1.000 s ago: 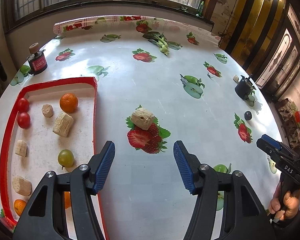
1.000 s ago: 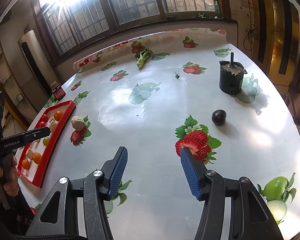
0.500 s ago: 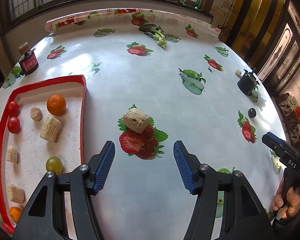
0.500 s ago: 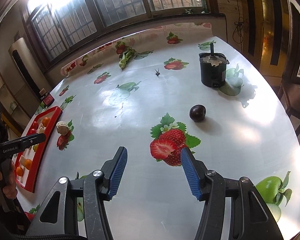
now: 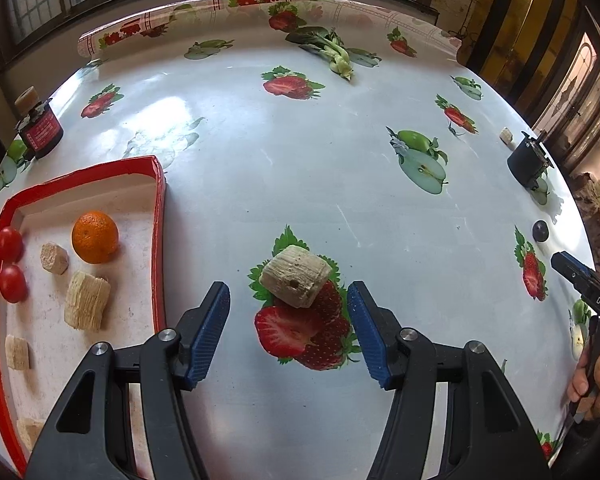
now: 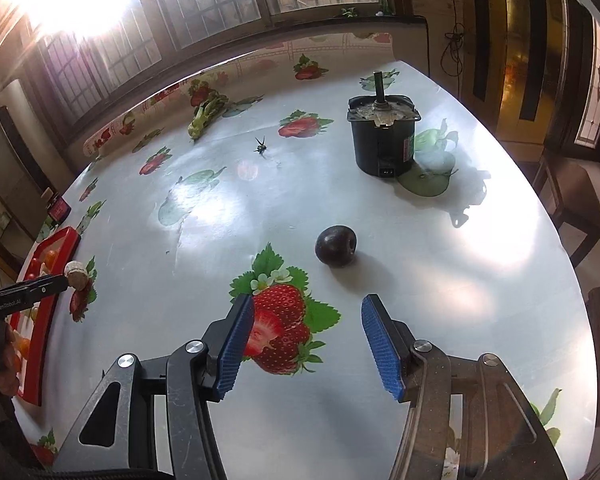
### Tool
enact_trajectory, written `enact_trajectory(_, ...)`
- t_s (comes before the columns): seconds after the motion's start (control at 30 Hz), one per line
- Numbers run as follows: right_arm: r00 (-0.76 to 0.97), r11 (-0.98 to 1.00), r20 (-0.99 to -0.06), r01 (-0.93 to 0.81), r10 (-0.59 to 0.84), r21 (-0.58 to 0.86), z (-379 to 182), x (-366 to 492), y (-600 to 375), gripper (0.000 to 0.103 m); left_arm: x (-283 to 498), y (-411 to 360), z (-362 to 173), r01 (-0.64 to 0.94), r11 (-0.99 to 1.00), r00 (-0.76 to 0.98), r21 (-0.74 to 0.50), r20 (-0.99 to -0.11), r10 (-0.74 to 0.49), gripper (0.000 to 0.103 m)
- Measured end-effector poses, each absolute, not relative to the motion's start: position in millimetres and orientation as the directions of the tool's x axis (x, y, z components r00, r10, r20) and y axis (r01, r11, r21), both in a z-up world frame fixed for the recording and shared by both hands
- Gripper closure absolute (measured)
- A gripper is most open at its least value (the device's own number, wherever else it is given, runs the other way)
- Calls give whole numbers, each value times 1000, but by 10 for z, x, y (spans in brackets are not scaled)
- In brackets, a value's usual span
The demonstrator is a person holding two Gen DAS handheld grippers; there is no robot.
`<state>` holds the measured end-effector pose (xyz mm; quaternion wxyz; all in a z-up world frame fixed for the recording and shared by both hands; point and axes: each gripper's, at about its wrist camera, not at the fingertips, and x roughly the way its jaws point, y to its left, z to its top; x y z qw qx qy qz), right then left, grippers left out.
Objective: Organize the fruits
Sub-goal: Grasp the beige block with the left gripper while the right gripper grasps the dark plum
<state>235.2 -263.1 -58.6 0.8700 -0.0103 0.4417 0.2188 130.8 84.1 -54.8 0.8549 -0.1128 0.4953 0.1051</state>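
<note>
Where strawberry print lies, pale fibrous chunk (image 5: 295,280) rests tilted.

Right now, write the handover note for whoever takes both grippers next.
Left gripper: open, empty, lined up just short of the beige chunk, which lies on the tablecloth over a printed strawberry.
Right gripper: open, empty, low over the table, with the dark plum a little ahead of it.
Red tray at the left holds an orange, two small tomatoes and several beige chunks.
Done: those pieces are in the tray.
Left: grasp the loose chunk and the plum and probably move both to the tray. A small pale piece by the black motor may need collecting too.
</note>
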Motion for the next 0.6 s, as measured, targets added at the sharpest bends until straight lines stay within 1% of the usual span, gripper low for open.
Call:
enact_trajectory(0.27, 515, 921, -797, -369, 316, 127, -758, 2681, -2574, 45, 1418, 822, -736, -270, 960, 471, -71, -880, 67, 44)
enact_trajectory(0.37, 536, 925, -791, -368, 293, 93, -778, 2749, -2531, 45, 1421, 791, -733, -256, 965, 482, -56, -873, 77, 51)
enact_trajectory(0.43, 543, 925, -791, -372, 283, 75, -782, 2778, -2492, 47, 1423, 785, -725, -247, 967, 488, -55, -869, 76, 64)
enact_trajectory(0.47, 548, 925, -791, -376, 273, 59, -786, 2783, -2466, 48, 1421, 785, -722, -243, 969, 491, -56, -868, 73, 66)
enact_trajectory(0.5, 552, 924, -791, -381, 264, 42, -788, 2780, -2438, 53, 1421, 787, -720, -238, 969, 493, -59, -868, 68, 66)
enact_trajectory(0.53, 557, 922, -790, -386, 257, 28, -790, 2773, -2417, 62, 1415, 790, -717, -237, 969, 495, -63, -866, 65, 67)
enact_trajectory(0.57, 559, 921, -789, -390, 253, 19, -789, 2766, -2402, 67, 1403, 791, -713, -234, 970, 500, -69, -864, 59, 67)
enact_trajectory(0.6, 561, 919, -789, -394, 251, 13, -783, 2751, -2388, 74, 1391, 793, -709, -232, 970, 503, -77, -863, 52, 67)
